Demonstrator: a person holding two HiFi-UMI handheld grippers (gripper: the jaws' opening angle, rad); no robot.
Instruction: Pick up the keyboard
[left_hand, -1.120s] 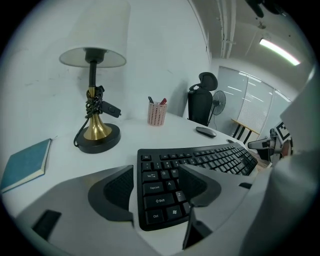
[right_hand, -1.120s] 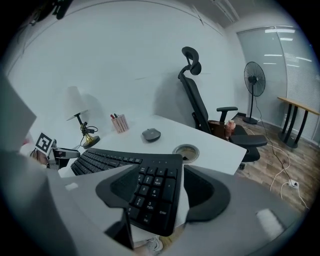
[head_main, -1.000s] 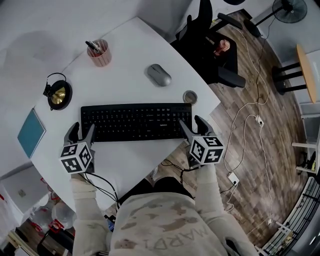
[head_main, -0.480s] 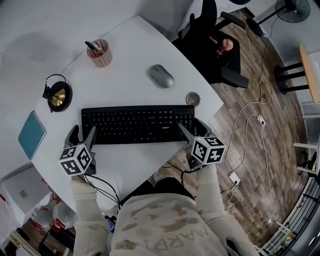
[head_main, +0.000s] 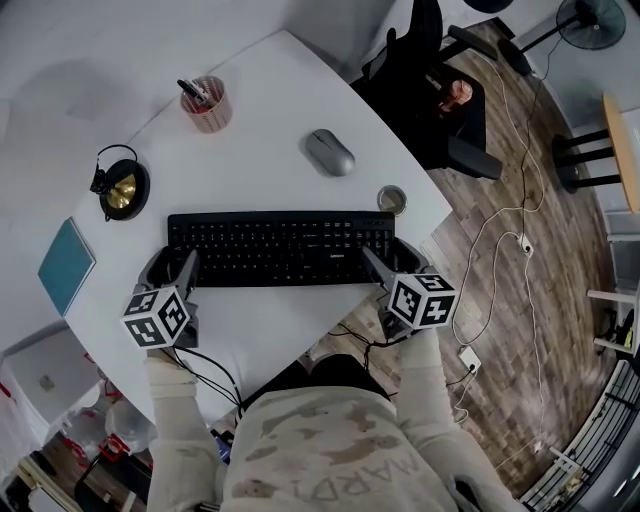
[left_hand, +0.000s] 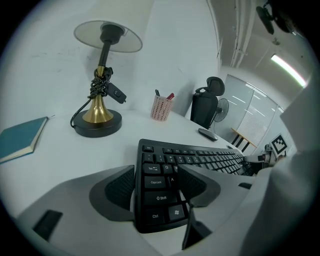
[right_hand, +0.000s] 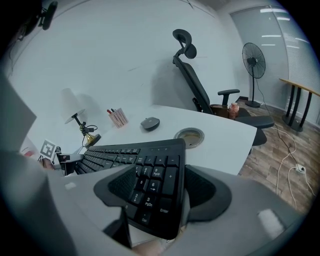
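Note:
The black keyboard (head_main: 280, 248) lies flat near the front edge of the white table (head_main: 270, 130). My left gripper (head_main: 172, 262) straddles its left end, and its jaws are closing. In the left gripper view the keyboard (left_hand: 200, 157) runs away between the pads: one pad (left_hand: 120, 187) sits beside the left edge and the other hangs over the letter keys. My right gripper (head_main: 390, 256) stands wide open round the right end. There the number pad of the keyboard (right_hand: 130, 152) fills the gap, with one pad (right_hand: 200, 187) just outside the right edge.
Behind the keyboard are a grey mouse (head_main: 330, 152), a round cable grommet (head_main: 391, 199), a pen cup (head_main: 206, 104) and a brass-footed lamp (head_main: 120, 190). A teal book (head_main: 66, 264) lies at the left. A black office chair (head_main: 430, 70) stands beyond the table's right edge.
Both grippers have crept a little farther over the keyboard's ends. The keyboard itself has stayed where it was on the table.

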